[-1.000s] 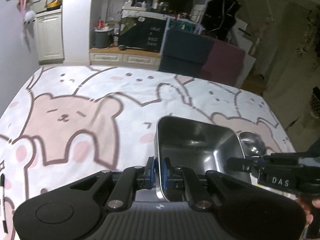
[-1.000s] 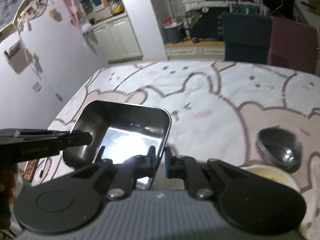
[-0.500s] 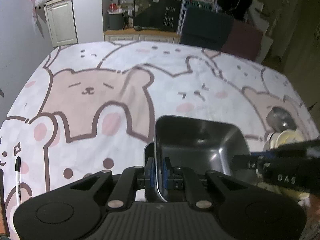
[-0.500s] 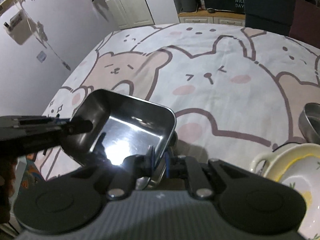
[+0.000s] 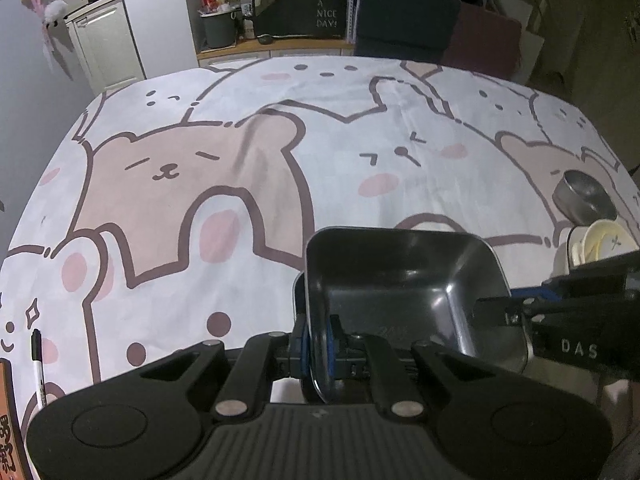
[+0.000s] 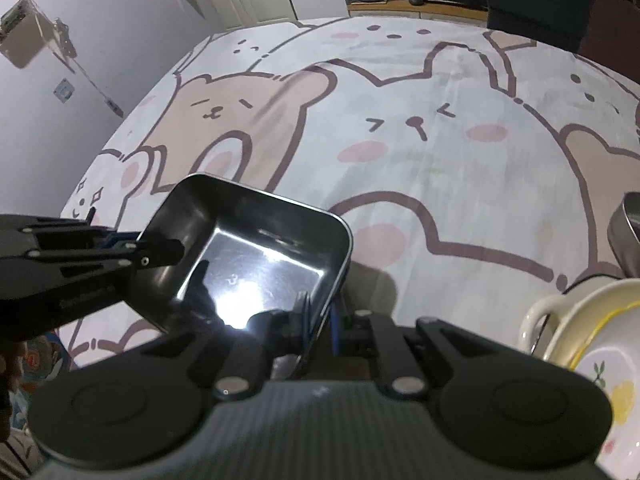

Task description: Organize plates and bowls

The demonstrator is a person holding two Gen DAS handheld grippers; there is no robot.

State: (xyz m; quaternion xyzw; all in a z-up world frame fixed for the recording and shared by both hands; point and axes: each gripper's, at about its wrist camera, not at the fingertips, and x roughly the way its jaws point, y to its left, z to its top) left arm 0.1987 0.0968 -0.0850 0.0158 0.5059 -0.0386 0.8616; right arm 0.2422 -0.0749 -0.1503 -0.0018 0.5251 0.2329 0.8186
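Observation:
A square steel tray (image 5: 404, 280) is held between both grippers above the near edge of the table. My left gripper (image 5: 318, 348) is shut on its left rim. My right gripper (image 6: 320, 320) is shut on its right rim; the tray also shows in the right wrist view (image 6: 256, 256). A round steel bowl (image 5: 584, 196) sits at the right of the table. A cream bowl with handles and a white plate in it (image 6: 592, 340) stands just in front of the steel bowl, to the right of the tray.
The table wears a cloth printed with bears and rabbits (image 5: 224, 168). A black marker pen (image 5: 38, 364) and an orange packet (image 5: 8, 424) lie at the near left corner. Chairs (image 5: 404, 20) stand at the far side.
Both grippers have tipped down and drawn the tray lower and nearer to the table's front edge. The cream bowl and plate have come into view at the right.

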